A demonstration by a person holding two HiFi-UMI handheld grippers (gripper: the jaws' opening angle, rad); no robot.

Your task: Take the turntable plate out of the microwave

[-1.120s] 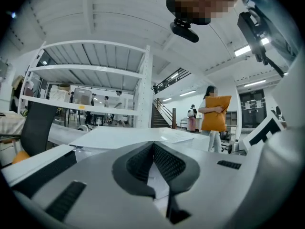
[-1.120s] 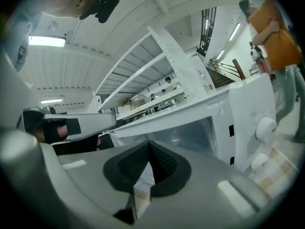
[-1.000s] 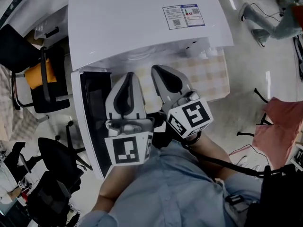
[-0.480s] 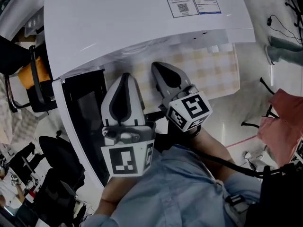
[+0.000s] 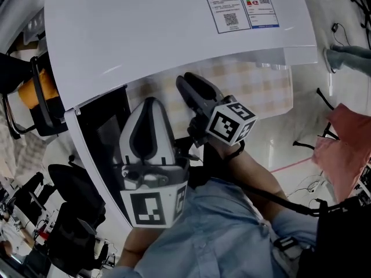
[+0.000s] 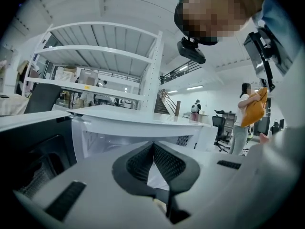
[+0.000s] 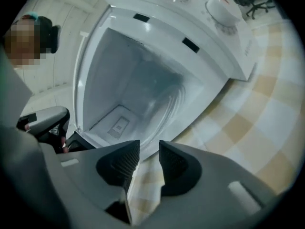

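Checkered tabletop point(image 7: 267, 104): right hand-held gripper point(image 7: 149, 151) just opened, empty; left hand-held gripper point(image 6: 153, 148) clenched, empty.

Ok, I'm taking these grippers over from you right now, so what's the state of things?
Left gripper: shut, empty, beside the open door.
Right gripper: jaws have just been opening, nothing between them, facing into the microwave.
Turntable plate: apparently still on the oven floor; the glass is faint.
Done: door open.
Left: grip the plate and lift it out.
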